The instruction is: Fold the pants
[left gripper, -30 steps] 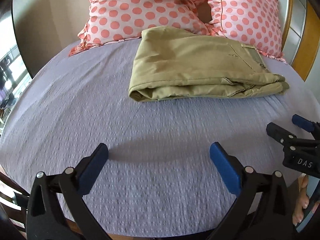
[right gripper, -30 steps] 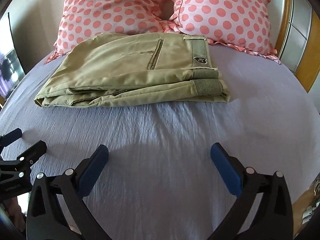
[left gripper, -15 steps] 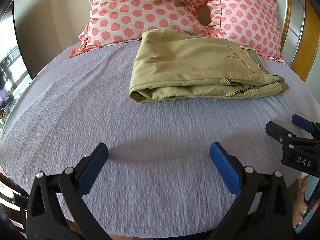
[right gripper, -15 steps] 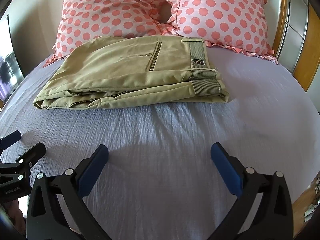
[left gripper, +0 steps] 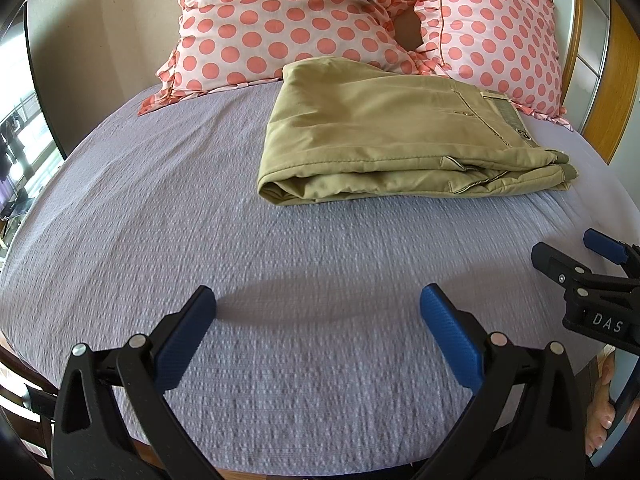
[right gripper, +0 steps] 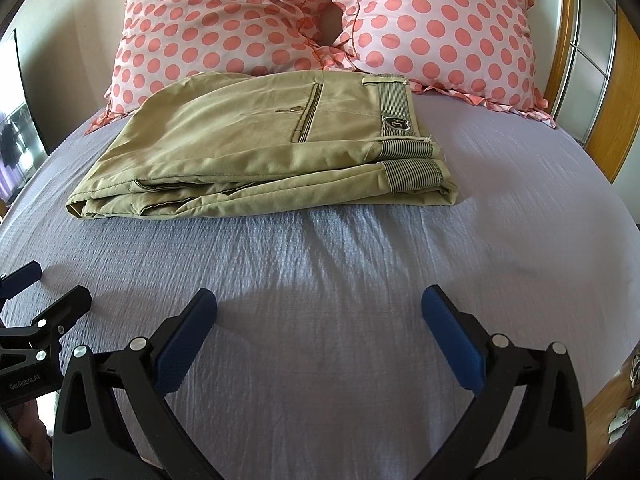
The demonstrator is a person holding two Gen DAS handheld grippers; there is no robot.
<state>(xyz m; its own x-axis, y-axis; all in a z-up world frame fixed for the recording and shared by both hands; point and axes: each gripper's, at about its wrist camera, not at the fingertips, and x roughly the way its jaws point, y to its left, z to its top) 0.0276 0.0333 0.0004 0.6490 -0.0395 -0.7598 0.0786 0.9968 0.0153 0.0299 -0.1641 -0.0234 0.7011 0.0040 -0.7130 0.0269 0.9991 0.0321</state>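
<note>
Matt khaki cloth pants [right gripper: 256,152] with ribbed striped waistband ahead of the fingers, on crinkled lilac bedspread [right gripper: 360,280] beneath them; beyond, soft dotted cotton pillows [right gripper: 280,16]; glossy wooden headboard [right gripper: 624,92] far right; matt black plastic fingers [right gripper: 452,336] with textured blue pads.

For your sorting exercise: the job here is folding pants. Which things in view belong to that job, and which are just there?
Belong to the job:
pants, folded on the bed
left gripper, open, empty
right gripper, open, empty

Just there:
pillows
bedsheet
headboard
</note>
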